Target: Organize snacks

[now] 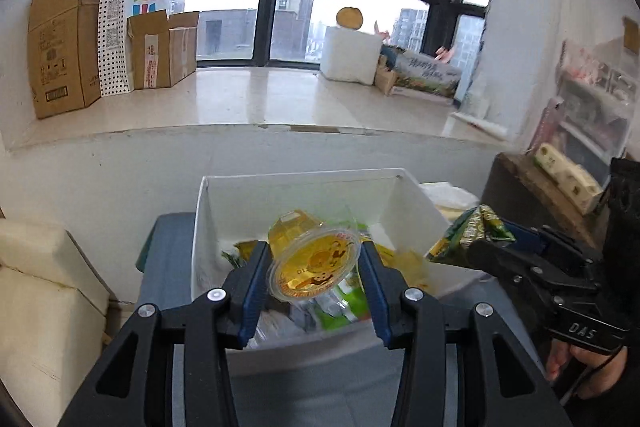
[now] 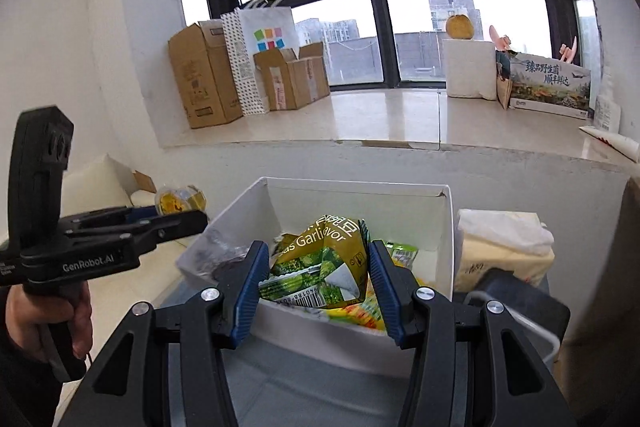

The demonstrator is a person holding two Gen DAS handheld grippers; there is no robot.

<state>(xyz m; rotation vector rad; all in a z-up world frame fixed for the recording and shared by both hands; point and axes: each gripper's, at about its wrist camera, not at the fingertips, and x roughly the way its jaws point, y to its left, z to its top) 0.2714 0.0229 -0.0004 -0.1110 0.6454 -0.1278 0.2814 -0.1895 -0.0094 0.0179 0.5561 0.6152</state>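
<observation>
Two snacks are in my tongs at once, both over the white box [image 1: 208,219] straight ahead of me. Left gripper [image 1: 314,263] is clamped on a clear jelly cup [image 1: 316,259] w/ a gold foil lid, held just above the box's near half. Right gripper [image 2: 314,267] is clamped on a green pea snack bag [image 2: 320,267], also above the box, just right of the cup. Below & between my fingers the box already holds several pkgs: green and yellow wrappers, plus a clear bag at its left side. I'd judge the sorting partway done; these two aren't placed yet. Right of the box, beside my right tongs, sits a cream tissue pack [image 2: 504,255].
</observation>
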